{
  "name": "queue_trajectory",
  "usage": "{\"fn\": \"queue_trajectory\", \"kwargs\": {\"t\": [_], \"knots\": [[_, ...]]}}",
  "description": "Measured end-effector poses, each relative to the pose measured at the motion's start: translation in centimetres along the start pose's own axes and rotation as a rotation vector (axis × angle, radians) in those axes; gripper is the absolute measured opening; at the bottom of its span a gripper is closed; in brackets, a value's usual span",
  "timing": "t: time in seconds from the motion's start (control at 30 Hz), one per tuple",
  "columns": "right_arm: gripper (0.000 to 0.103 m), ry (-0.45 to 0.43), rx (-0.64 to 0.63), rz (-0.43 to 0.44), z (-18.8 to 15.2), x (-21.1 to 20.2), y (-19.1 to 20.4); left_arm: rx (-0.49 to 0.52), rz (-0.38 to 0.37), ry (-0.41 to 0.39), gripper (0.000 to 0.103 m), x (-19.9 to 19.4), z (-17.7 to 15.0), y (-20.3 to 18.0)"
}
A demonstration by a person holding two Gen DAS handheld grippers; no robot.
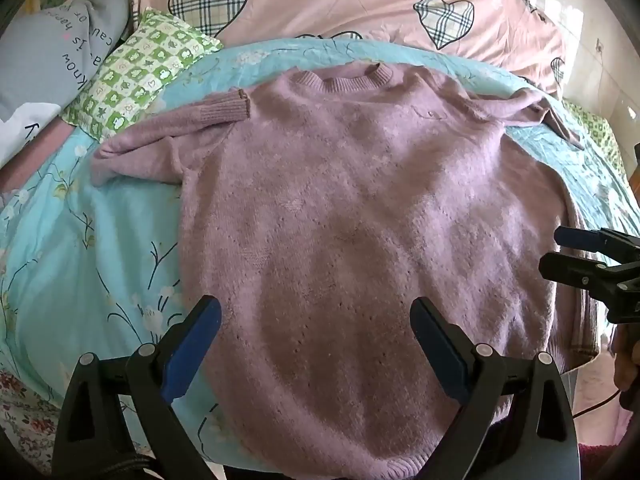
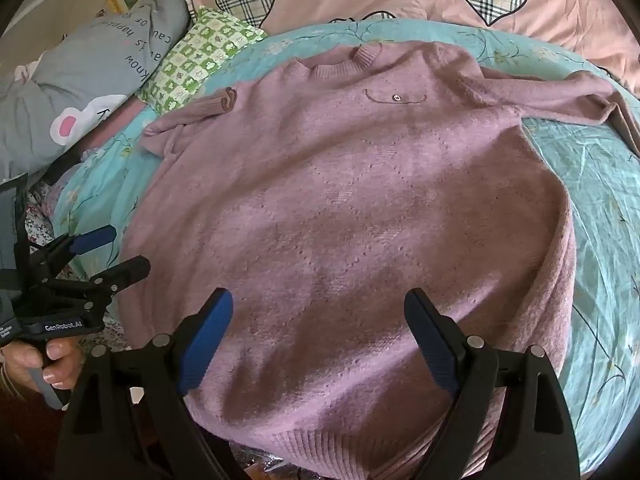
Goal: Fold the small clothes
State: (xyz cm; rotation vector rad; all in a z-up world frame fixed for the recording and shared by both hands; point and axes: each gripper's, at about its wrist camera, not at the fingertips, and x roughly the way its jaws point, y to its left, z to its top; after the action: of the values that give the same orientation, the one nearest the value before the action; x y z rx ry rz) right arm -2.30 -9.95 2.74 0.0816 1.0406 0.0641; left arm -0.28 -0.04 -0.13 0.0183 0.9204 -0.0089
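Observation:
A mauve knitted sweater (image 1: 352, 216) lies flat, front up, on a turquoise floral bedsheet (image 1: 72, 240), neck at the far side and hem near me. It also shows in the right wrist view (image 2: 352, 208). Its left sleeve (image 1: 168, 132) is folded back so the cuff lies on the shoulder. Its right sleeve (image 1: 536, 108) stretches out to the far right. My left gripper (image 1: 316, 344) is open and empty above the lower part of the sweater. My right gripper (image 2: 320, 336) is open and empty above the hem. Each gripper shows in the other's view, the right (image 1: 560, 248) and the left (image 2: 116, 248).
A pink quilt with plaid hearts (image 1: 360, 0) lies along the far side. A green checked pillow (image 1: 136, 72) and a grey printed pillow (image 1: 48, 56) lie at the far left. A person's hand (image 2: 48, 364) holds the left gripper's handle. The bed edge runs near me.

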Motion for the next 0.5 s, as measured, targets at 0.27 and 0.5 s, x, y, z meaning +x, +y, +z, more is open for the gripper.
{"fn": "queue_trajectory", "kwargs": {"t": [0.27,0.5], "knots": [[0.088,0.007,-0.002,0.003,0.08,0.08,-0.08,-0.001,-0.003,0.004,0.096,0.06,0.27,0.14],[0.088,0.007,-0.001,0.002,0.31,-0.27,0.76,-0.007,0.002,0.009,0.096,-0.07,0.41,0.37]]}}
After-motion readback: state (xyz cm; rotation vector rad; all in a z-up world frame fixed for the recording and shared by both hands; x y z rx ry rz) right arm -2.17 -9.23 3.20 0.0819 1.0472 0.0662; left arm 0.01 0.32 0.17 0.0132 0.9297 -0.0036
